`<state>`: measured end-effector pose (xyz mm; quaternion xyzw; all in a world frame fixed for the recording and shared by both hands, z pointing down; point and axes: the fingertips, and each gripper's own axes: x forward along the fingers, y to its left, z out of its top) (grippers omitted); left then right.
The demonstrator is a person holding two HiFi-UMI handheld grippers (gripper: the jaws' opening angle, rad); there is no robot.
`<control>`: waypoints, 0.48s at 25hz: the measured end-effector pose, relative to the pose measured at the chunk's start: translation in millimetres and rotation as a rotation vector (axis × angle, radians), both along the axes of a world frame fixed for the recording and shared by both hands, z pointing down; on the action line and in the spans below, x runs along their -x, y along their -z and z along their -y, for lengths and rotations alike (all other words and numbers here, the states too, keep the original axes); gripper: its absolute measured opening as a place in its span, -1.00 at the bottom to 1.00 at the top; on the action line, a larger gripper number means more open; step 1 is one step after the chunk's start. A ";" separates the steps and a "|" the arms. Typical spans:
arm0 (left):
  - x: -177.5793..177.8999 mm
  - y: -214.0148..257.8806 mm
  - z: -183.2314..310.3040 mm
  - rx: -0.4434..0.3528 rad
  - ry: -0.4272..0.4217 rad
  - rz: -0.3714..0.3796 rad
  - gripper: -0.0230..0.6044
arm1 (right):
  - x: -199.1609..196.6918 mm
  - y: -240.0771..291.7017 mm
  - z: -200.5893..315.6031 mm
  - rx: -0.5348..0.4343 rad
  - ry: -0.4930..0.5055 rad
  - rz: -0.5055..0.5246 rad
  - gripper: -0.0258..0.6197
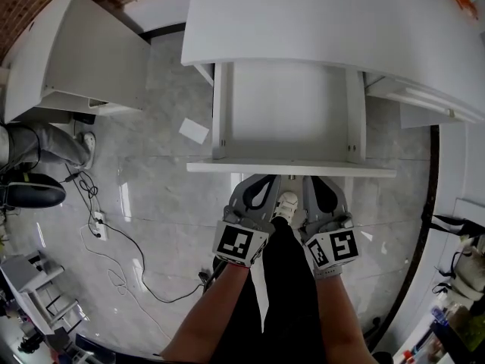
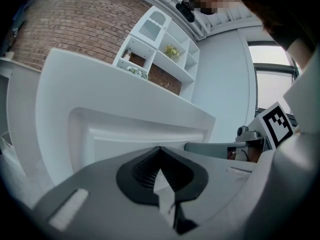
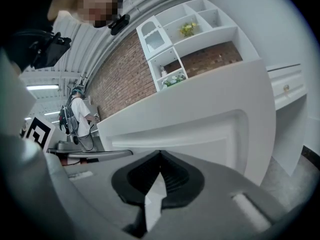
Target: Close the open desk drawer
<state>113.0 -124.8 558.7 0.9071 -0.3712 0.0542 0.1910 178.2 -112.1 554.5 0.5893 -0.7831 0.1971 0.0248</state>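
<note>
L gripper (image 1: 260,180) jaws shut tight, nothing betw them. R gripper (image 1: 322,182) same, closed on nothing. Both sit side by side at lower center, tips right at front panel of drawer (image 1: 292,168); contact unclear. Drawer is pulled out from under white bench (image 1: 318,29), mid frame. Paper scrap (image 1: 194,130) on floor (image 1: 151,173) left of drawer, cable (image 1: 121,241) lower left.
</note>
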 end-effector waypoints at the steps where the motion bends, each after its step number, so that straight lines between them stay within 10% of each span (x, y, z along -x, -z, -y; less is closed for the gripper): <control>1: -0.4 0.7 4.3 0.003 0.010 -0.002 -0.92 | -0.5 0.1 3.8 0.000 0.005 0.001 -0.92; 12: -7.5 2.2 44.1 0.011 0.068 0.015 -0.92 | -6.9 0.3 43.4 -0.002 0.073 0.024 -0.92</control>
